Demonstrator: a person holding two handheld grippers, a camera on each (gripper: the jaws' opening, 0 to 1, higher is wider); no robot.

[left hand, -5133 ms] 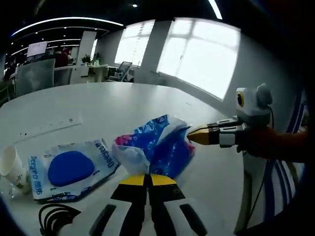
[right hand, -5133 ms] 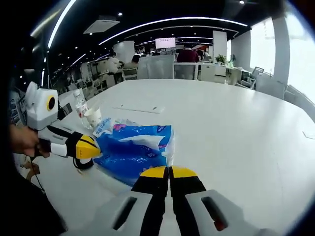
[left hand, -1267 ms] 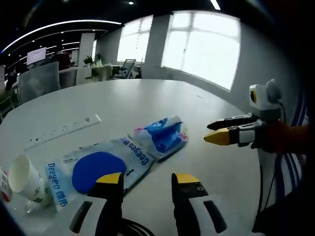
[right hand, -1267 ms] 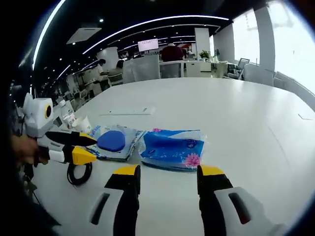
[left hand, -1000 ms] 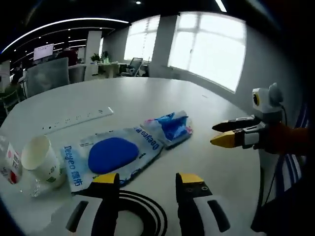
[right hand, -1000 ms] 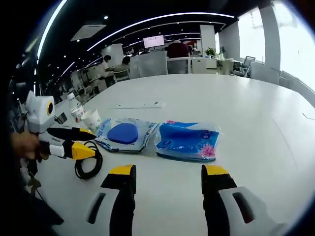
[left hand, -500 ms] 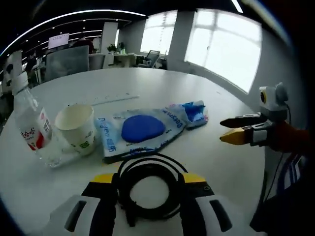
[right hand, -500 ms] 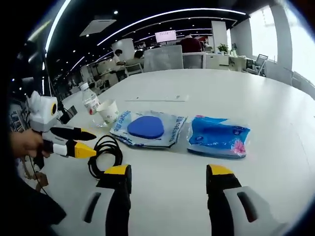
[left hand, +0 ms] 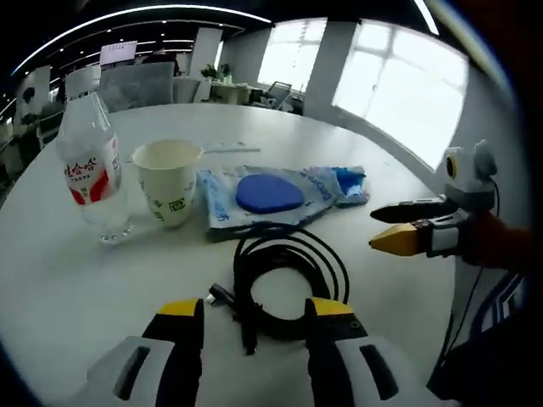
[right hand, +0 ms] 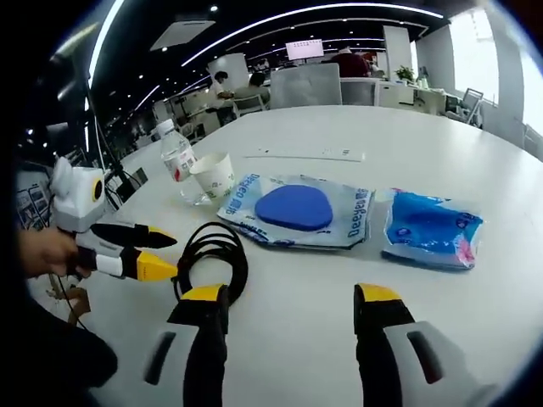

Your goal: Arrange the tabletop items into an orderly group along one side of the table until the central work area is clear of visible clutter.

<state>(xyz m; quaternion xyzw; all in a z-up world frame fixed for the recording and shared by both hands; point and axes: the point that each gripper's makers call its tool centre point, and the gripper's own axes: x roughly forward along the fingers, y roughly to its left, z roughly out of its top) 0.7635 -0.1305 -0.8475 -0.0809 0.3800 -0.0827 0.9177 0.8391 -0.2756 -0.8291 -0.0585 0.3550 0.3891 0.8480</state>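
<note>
Left gripper point(left hand: 254, 307) released, jaws straddling coiled black cable point(left hand: 284, 275); right gripper point(right hand: 293, 295) released above table point(right hand: 475, 322).

Five seconds ago both hand-held grippers were clamped on the crinkled blue tissue pack point(right hand: 432, 228); it now lies flat on the white bench point(right hand: 526, 280), released. The left hand-held gripper point(left hand: 255, 309), jaws now parted, has pulled back over the coiled black cable point(left hand: 288, 280).
</note>
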